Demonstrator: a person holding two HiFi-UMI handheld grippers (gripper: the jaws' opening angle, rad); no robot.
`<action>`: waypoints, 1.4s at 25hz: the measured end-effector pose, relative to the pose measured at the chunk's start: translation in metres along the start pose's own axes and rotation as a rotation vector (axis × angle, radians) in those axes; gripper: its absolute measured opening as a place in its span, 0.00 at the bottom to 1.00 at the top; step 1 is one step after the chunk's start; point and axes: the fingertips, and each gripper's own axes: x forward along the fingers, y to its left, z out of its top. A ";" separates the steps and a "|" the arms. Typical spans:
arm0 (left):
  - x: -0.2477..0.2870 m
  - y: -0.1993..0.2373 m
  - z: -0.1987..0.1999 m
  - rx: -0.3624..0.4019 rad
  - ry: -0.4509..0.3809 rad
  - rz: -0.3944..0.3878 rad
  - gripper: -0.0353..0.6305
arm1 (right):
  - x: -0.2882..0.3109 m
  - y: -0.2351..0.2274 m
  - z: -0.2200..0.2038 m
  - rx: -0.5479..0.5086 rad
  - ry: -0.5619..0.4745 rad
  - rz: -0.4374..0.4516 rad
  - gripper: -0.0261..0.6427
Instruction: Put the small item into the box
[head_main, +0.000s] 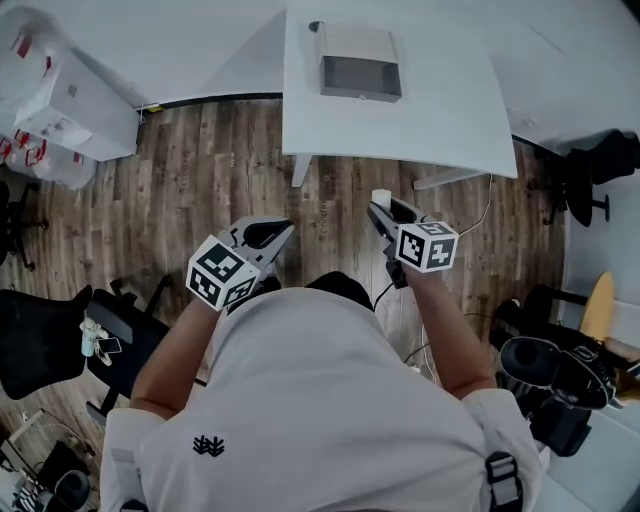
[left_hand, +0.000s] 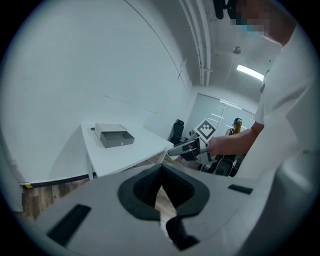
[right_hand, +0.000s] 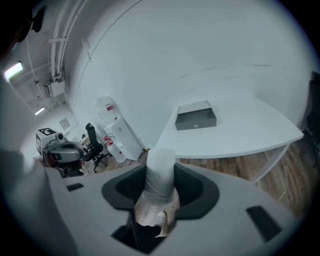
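A small white wrapped roll (right_hand: 160, 170) stands between the pads of my right gripper (right_hand: 160, 176), which is shut on it. In the head view the roll (head_main: 381, 199) pokes out of the right gripper (head_main: 384, 213) over the wooden floor, short of the table. The open grey box (head_main: 360, 64) rests at the far side of the white table (head_main: 450, 120), well ahead of both grippers. My left gripper (head_main: 270, 238) hovers to the left at the same height, its jaws shut with nothing in them. The left gripper view shows the box (left_hand: 114, 135) and the right gripper (left_hand: 189, 147).
White cartons (head_main: 62, 100) are stacked at the far left against the wall. Black office chairs stand at the left (head_main: 45, 340) and the right (head_main: 590, 170). A table leg (head_main: 300, 170) and a cable (head_main: 485, 210) sit beneath the table's near edge.
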 end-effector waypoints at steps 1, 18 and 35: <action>-0.003 0.006 0.000 -0.010 0.003 -0.016 0.06 | 0.005 -0.002 0.005 0.012 -0.007 -0.018 0.30; 0.018 0.102 0.053 -0.068 -0.055 0.065 0.06 | 0.117 -0.099 0.147 0.074 -0.042 -0.093 0.30; 0.057 0.170 0.105 -0.119 -0.075 0.261 0.06 | 0.243 -0.202 0.205 0.079 0.111 -0.116 0.30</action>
